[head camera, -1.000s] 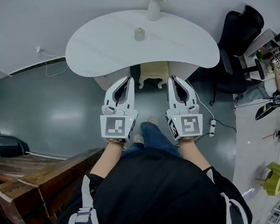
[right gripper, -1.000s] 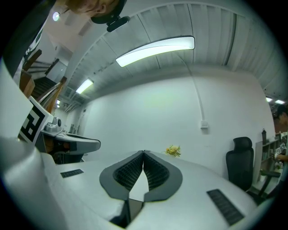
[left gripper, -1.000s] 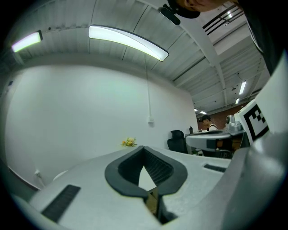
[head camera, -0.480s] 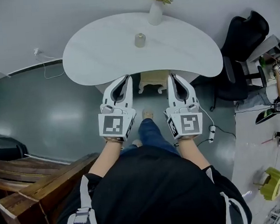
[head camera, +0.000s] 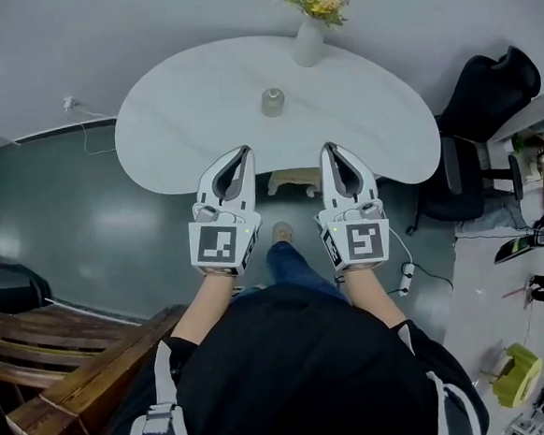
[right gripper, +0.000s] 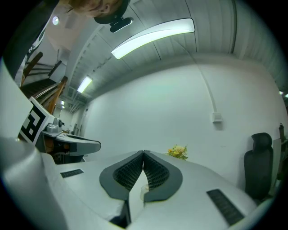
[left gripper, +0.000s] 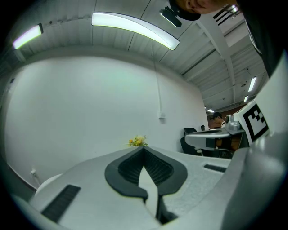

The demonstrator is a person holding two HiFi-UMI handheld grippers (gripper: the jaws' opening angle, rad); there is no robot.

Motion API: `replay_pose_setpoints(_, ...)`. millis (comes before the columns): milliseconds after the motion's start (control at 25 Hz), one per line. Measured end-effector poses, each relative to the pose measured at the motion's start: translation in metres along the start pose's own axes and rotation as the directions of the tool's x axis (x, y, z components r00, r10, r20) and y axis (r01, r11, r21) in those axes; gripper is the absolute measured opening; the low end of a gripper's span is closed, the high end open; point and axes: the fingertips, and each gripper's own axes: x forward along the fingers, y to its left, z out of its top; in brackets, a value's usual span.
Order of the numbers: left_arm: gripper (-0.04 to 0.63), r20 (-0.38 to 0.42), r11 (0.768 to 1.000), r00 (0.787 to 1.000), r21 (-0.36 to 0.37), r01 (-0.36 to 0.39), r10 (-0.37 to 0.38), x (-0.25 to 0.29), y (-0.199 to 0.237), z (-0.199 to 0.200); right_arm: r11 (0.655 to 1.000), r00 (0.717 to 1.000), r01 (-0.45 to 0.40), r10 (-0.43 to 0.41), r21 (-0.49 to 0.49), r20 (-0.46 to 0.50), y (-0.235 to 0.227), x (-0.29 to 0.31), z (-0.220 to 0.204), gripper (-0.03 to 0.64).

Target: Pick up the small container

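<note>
Closer now: the white surface (head camera: pixel 180 116) has slid down the head view. Both tips were short of its near edge a second ago and now overlap it. The left claw (head camera: pixel 243 152) and right claw (head camera: pixel 328 149) sit side by side, level, pointing forward. Ahead of the gap between them the small container (head camera: pixel 272 102) stands upright mid-surface, well apart from both. Beyond it is the vase with flowers (head camera: pixel 309 40), at the far edge by the wall.

Step in hand, my read: approach, no grasp yet. To do it well:
- commit one claw and open it before it reaches the container
- come in low and level so the pads straddle the body, not the top
- centre it, then close

It looks light and narrow, so a nudge from a closed tip would likely knock it over. Stay clear of the vase behind.

Claw state: in the left gripper view the ribbed pads (left gripper: pixel 157 168) meet at the tip with nothing between them. In the right gripper view the pads (right gripper: pixel 155 173) are also together and empty. Neither claw touches anything.
</note>
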Motion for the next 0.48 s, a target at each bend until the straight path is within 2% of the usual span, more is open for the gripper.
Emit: replay_pose_setpoints(480, 0.006, -0.020, 0.998, 0.998, 0.010, -0.058, 0.058, 0.095, 0.024, -0.010, 0.996, 0.996, -0.094, 0.094, 0.003, -0.013, -0.052, 0.086, -0.029, 0.023)
